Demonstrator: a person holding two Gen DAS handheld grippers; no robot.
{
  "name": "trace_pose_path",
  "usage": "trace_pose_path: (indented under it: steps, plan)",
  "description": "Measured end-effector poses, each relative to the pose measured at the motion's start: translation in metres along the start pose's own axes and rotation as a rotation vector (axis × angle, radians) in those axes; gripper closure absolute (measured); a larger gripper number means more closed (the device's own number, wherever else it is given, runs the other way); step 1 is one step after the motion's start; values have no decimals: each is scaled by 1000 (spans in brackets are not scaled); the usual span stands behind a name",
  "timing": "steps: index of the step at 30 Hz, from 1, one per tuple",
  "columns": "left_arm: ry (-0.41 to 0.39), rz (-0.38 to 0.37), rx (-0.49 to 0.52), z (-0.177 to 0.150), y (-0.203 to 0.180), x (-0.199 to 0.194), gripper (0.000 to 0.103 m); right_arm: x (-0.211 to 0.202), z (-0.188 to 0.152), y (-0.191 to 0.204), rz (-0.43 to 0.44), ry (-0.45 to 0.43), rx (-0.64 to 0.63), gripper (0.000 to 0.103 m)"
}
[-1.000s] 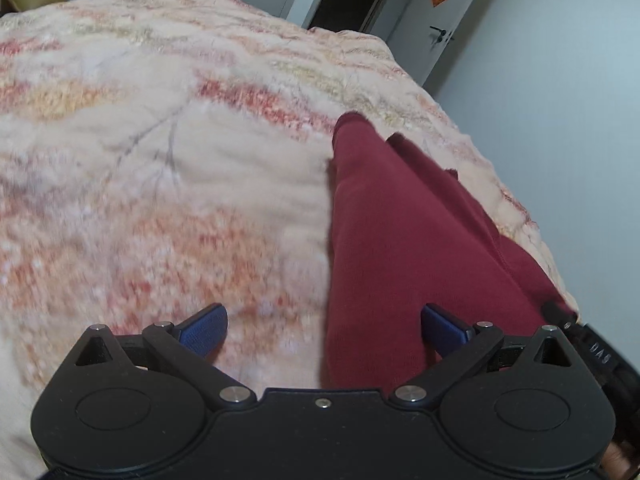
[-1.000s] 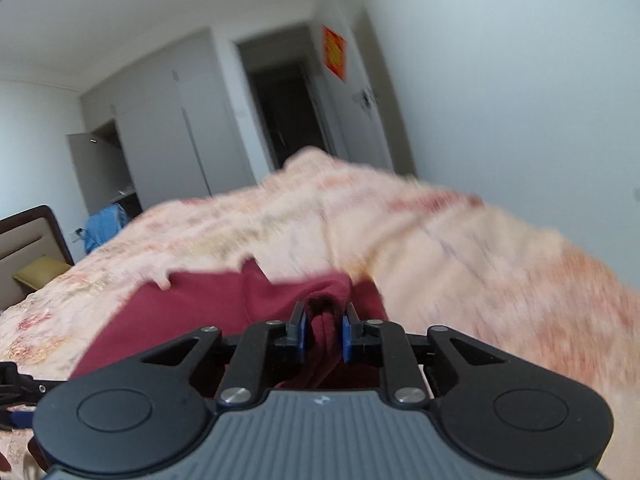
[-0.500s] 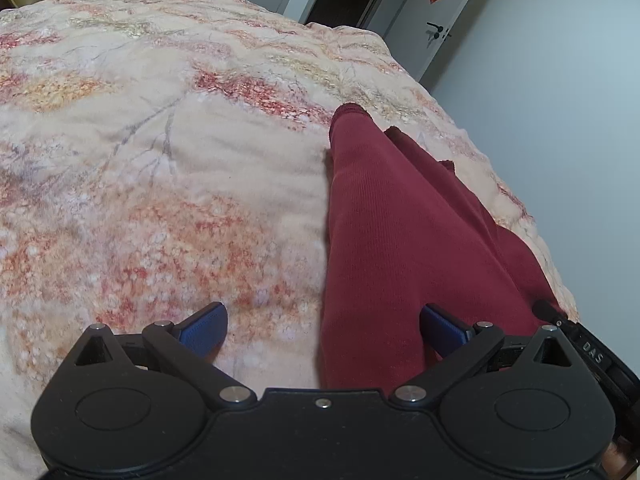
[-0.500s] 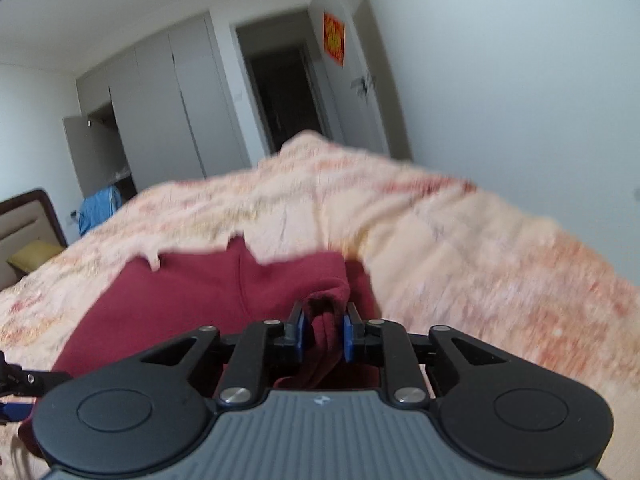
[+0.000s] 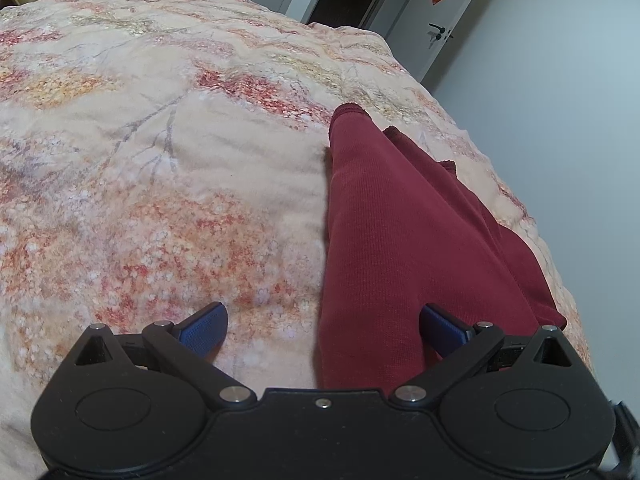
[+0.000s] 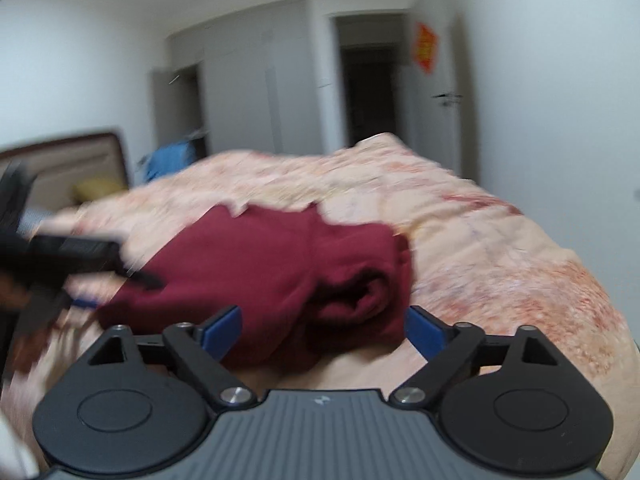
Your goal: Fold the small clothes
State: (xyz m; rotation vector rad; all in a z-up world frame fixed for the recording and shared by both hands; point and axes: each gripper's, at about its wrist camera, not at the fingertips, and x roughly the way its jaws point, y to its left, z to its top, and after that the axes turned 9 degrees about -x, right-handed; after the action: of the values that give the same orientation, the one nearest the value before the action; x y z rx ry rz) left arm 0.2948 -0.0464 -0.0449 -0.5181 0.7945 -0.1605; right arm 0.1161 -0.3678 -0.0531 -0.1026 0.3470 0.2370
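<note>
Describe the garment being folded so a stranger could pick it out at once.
Start at the bed's floral peach quilt. Near its right edge, toward the white wall, lies the dark red knit garment, partly folded. It is the only solid-coloured thing on the patterned quilt.

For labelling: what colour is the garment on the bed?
Dark red garment, clearest in the left wrist view.

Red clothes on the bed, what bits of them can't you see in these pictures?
- Left wrist view: near end of the red garment is hidden behind the left gripper body.
- Right wrist view: motion blur smears the garment's far edges; what's inside its rolled fold can't be told.
</note>
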Motion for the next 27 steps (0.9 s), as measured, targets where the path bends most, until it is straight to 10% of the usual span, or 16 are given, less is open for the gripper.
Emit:
trace_pose_path:
  steps: [9, 17, 27]
  plan:
    - [5, 1, -9, 0, 1, -5, 1, 40, 2, 55, -58, 32, -112, 10]
    - [5, -9, -11, 1, 2, -7, 1, 48, 0, 75, -302, 15, -319, 5]
    - [9, -5, -15, -1, 2, -3, 1, 43, -7, 71, -166, 16, -315, 4]
